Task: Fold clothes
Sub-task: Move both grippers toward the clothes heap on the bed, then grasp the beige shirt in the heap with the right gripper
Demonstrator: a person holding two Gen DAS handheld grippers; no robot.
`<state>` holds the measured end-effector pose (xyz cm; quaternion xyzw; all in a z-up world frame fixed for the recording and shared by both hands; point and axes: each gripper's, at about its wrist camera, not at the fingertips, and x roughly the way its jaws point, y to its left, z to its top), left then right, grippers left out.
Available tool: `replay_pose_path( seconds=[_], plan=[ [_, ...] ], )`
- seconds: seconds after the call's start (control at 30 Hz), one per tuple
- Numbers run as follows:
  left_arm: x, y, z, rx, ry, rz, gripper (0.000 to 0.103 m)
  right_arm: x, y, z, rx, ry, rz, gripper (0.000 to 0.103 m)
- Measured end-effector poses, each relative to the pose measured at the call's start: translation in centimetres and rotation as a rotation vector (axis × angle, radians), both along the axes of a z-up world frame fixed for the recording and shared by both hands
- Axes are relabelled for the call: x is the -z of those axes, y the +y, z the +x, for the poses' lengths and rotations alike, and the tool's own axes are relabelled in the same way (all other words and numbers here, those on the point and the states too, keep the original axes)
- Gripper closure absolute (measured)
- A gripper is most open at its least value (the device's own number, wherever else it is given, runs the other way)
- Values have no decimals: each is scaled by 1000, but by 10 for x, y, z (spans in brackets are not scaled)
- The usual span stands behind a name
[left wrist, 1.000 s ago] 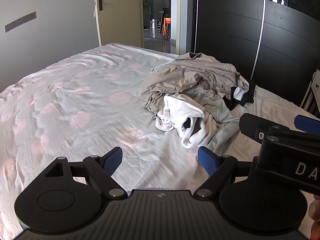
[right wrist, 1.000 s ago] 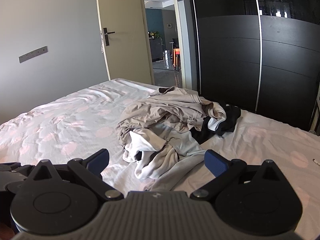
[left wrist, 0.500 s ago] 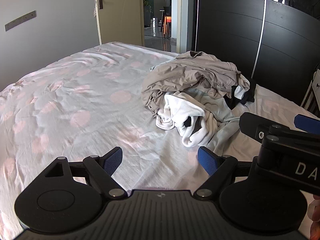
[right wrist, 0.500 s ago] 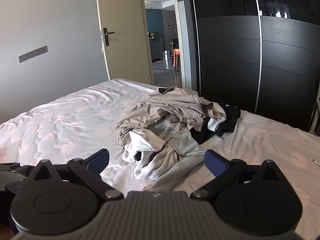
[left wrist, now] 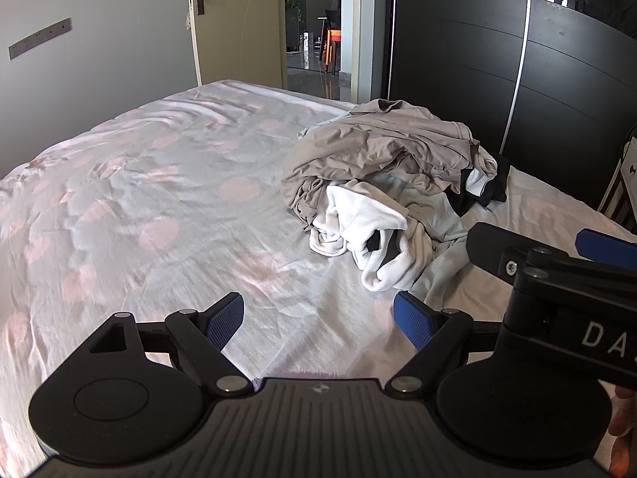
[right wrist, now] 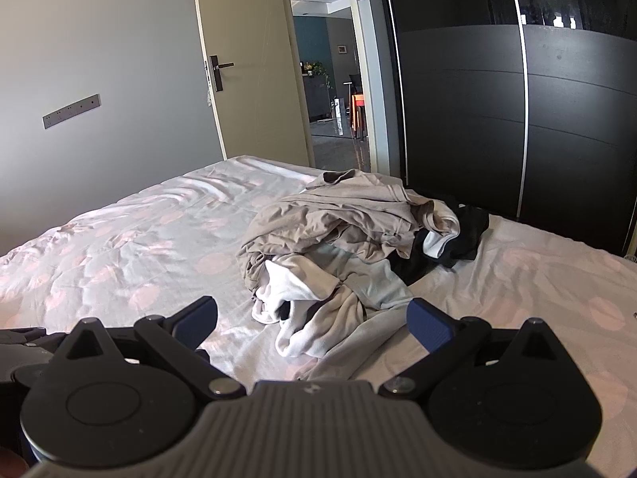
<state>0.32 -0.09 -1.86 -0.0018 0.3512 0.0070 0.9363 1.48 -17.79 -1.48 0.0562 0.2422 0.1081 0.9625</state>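
A heap of clothes [left wrist: 390, 183] lies on the bed: a beige garment [right wrist: 338, 215] on top, a white one [right wrist: 302, 290] and a pale grey one [right wrist: 370, 279] in front, a black one [right wrist: 458, 239] behind. My left gripper [left wrist: 318, 318] hovers open over the bare sheet, short of the heap's near left side. My right gripper [right wrist: 314, 318] is open too, with the heap's front edge showing between its blue pads [right wrist: 432, 328]. The right gripper [left wrist: 557, 267] also shows at the right of the left wrist view. Neither holds anything.
The bed [left wrist: 139, 199] has a pale sheet with pink dots, wide and bare to the left of the heap. A dark sliding wardrobe [right wrist: 517, 99] stands behind the bed's right side. A door [right wrist: 247, 59] stands ajar onto a hallway. A finger [left wrist: 621, 430] shows at lower right.
Both views have drifted slightly, the heap sitting a little lower and nearer in the left wrist view. Both grippers stay open; the clothes have not moved.
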Motion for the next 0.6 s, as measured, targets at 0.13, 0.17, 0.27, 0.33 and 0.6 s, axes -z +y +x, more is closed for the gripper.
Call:
replay_pose_path(
  seconds=[0.13,0.17,0.27,0.33,0.6],
  plan=[
    [-4,-2,3,47,7,7,20,-1,1,8,-42,11,14,1],
    [-5,-2,6,61,14,4,20,-2,1,10,-56,13,15,1],
    [-10,4,17,87,40,-27,20,-6,2,21,-90,10,1,1],
    [-14,14,26,84,46,-81,21,-10,0,34,-95,3,-3,1],
    [-22,55,76,45,87,-107,21,-18,-16,112,-107,-41,-42,1]
  ],
)
